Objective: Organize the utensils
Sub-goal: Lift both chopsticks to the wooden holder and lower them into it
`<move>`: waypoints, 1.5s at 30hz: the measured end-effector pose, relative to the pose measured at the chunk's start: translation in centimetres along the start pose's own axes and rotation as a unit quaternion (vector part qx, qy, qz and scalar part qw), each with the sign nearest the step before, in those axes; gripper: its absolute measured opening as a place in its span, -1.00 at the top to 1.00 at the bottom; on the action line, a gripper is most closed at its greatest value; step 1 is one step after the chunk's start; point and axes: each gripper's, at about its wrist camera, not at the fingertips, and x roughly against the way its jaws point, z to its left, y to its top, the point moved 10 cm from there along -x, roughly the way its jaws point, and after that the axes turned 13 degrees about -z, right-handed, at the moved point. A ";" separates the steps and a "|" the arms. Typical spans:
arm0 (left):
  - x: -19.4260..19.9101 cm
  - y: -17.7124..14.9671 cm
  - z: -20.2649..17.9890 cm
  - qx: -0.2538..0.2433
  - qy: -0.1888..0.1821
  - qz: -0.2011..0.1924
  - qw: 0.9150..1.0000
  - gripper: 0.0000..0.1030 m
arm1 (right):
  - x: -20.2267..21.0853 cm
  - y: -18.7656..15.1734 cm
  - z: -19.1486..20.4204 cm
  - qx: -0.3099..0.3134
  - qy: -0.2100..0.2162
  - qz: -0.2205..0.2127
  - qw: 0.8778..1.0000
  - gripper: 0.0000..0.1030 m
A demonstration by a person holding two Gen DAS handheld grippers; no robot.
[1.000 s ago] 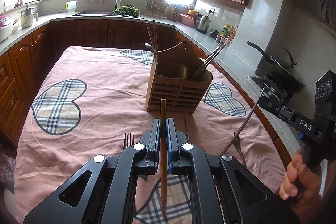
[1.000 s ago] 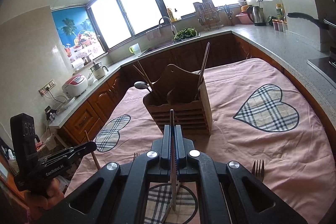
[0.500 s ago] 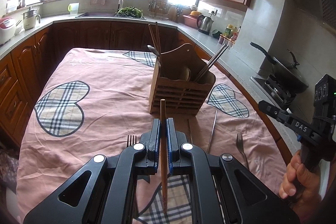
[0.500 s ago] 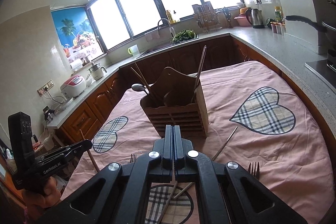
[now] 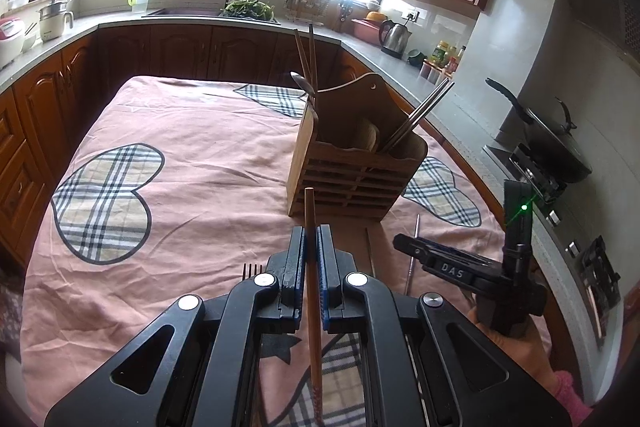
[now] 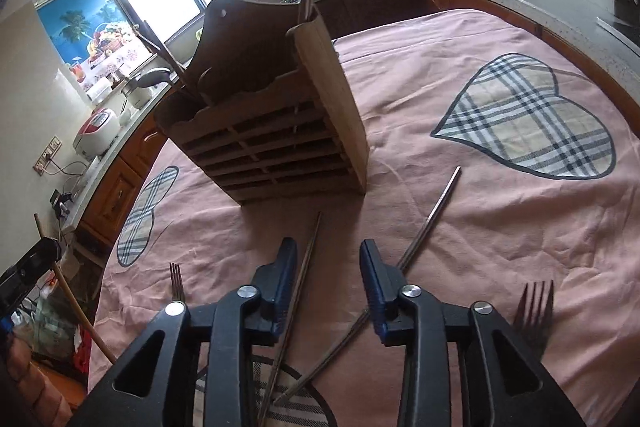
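A wooden utensil holder (image 5: 352, 163) stands on the pink tablecloth (image 5: 192, 155), with chopsticks and a spoon standing in it; it also shows in the right wrist view (image 6: 276, 131). My left gripper (image 5: 311, 239) is shut on a wooden chopstick (image 5: 312, 291), held above the table in front of the holder. My right gripper (image 6: 328, 267) is open and low over the cloth, above two metal chopsticks (image 6: 430, 217) (image 6: 300, 275) lying near the holder. It shows at the right in the left wrist view (image 5: 404, 241).
One fork (image 6: 534, 311) lies right of my right gripper and another fork (image 6: 176, 281) lies left of it. Kitchen counters (image 5: 160, 19) ring the table. A stove with a wok (image 5: 556, 147) stands to the right.
My right gripper released its metal chopstick, which lies on the cloth, then dropped low toward the table and opened. My left gripper still holds the wooden chopstick.
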 end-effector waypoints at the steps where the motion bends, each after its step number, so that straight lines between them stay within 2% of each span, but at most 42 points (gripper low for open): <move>1: -0.1 0.0 0.1 0.000 0.001 0.001 1.000 0.91 | -0.7 -0.2 0.6 0.009 -0.001 0.004 1.000 0.18; 6: -0.7 0.0 0.9 0.005 0.001 0.004 1.000 0.91 | -4.1 -0.9 1.6 0.056 -0.029 0.023 0.998 0.19; 8: -0.9 0.0 1.1 0.007 0.002 0.006 1.000 0.91 | -5.4 -1.8 1.5 0.065 -0.036 0.044 0.996 0.33; 9: -0.9 -0.1 1.2 0.008 0.002 0.006 1.000 0.91 | -5.6 -2.0 1.5 0.079 -0.041 0.041 0.995 0.41; 11: -1.1 -0.2 1.4 0.010 0.002 0.008 1.000 0.91 | -5.5 -2.0 1.4 0.110 -0.064 0.033 0.991 0.82; 17: -1.1 -0.1 1.1 0.010 -0.001 0.007 1.000 0.91 | -3.2 -1.1 1.6 0.072 -0.031 0.024 0.997 0.88; 24: -0.2 0.8 0.1 0.006 -0.008 -0.005 1.000 0.91 | 3.1 2.3 2.7 0.039 0.021 -0.028 0.999 0.92; 29: 0.4 1.7 -0.5 0.002 -0.013 -0.017 1.000 0.91 | 6.5 5.3 3.6 0.030 0.042 -0.066 0.996 0.92; 34: 0.6 2.5 -1.0 -0.004 -0.014 -0.025 1.000 0.91 | 8.4 7.5 5.8 0.036 0.054 -0.104 0.992 0.92; 45: 0.3 4.3 -1.3 -0.014 -0.010 -0.039 0.999 0.91 | 10.4 11.0 6.2 0.034 0.060 -0.160 0.985 0.92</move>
